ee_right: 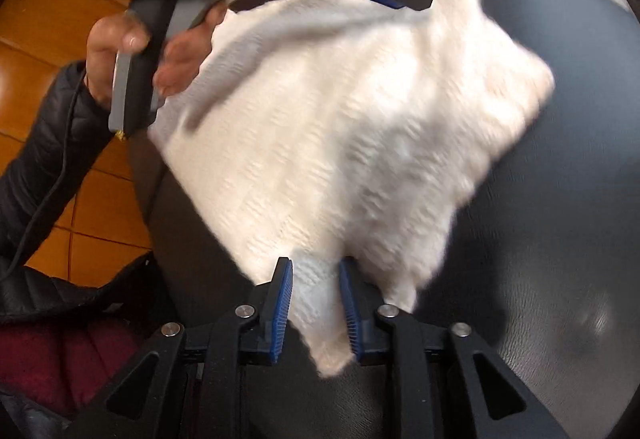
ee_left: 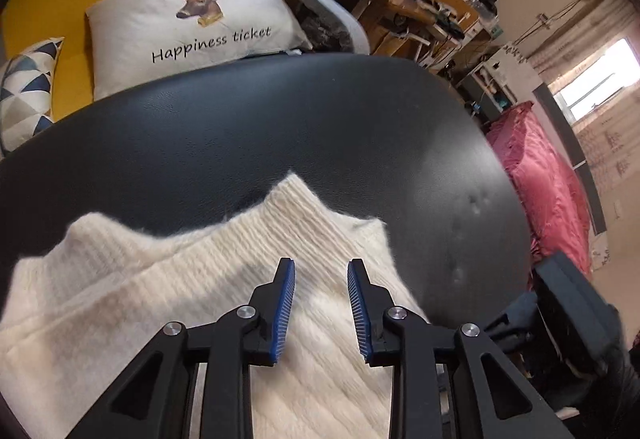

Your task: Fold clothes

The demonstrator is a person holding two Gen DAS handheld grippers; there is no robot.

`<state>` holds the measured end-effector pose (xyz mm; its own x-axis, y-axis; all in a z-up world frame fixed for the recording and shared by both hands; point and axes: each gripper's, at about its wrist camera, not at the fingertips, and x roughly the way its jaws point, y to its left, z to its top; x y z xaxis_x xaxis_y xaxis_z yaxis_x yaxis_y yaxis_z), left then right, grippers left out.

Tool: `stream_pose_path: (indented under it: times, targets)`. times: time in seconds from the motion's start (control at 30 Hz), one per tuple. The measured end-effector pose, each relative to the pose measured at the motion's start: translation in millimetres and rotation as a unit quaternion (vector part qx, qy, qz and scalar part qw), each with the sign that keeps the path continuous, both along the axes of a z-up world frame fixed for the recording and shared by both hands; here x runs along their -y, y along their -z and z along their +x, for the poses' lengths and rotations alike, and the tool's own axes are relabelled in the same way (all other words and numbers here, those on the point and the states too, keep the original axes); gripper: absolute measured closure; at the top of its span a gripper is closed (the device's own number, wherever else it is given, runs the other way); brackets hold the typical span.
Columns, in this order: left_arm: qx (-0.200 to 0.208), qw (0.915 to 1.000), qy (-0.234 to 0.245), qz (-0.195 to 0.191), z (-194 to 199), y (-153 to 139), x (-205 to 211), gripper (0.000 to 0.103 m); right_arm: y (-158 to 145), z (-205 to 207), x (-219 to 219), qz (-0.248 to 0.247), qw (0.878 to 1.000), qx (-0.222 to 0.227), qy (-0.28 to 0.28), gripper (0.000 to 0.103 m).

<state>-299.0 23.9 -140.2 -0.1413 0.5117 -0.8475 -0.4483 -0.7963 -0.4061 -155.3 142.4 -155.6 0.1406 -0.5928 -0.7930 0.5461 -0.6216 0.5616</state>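
Loosely, the cream sweater [ee_right: 340, 127] sits between the right gripper [ee_right: 316, 271] pads.

The dark tabletop [ee_left: 280, 127] lies bare beyond and to the right of the white sweater [ee_left: 180, 299], giving open room there. Along its far edge a deer-print pillow [ee_left: 188, 27] and a patterned cushion [ee_left: 28, 87] press close, closing off that side.
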Motion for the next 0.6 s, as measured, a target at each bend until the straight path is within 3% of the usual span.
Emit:
stream_pose_path:
  times: [0.1, 0.23, 0.3, 0.37, 0.47, 0.6]
  targets:
    - [0.017, 0.9995, -0.015, -0.021, -11.1, 23.6, -6.0, 0.075, 2.0, -0.8, -9.2, -0.020, 0.999, 0.012, 0.024, 0.080]
    - [-0.004, 0.9994, -0.031, 0.011, 5.4, 4.6, 18.9, 0.075, -6.4, 3.0, -11.5, -0.027, 0.999, 0.000, 0.035, 0.080]
    - [-0.025, 0.9986, -0.040, 0.025, 22.5, -15.1, 44.6, 0.075, -22.0, 4.1, -13.3, -0.055, 0.997, -0.020, 0.054, 0.077]
    - [-0.048, 0.9966, -0.060, 0.029, 48.6, -37.7, 86.8, 0.072, -39.5, 3.9, -9.6, -0.097, 0.993, -0.032, 0.065, 0.077]
    - [-0.071, 0.9921, -0.093, 0.045, 89.5, -63.0, 160.2, 0.059, -59.6, 0.4, 15.9, -0.135, 0.988, -0.041, 0.061, 0.077]
    - [-0.084, 0.9811, -0.171, 0.032, 151.6, -76.2, 284.8, 0.050, -72.7, -12.6, 72.4, -0.129, 0.989, -0.043, 0.050, 0.077]
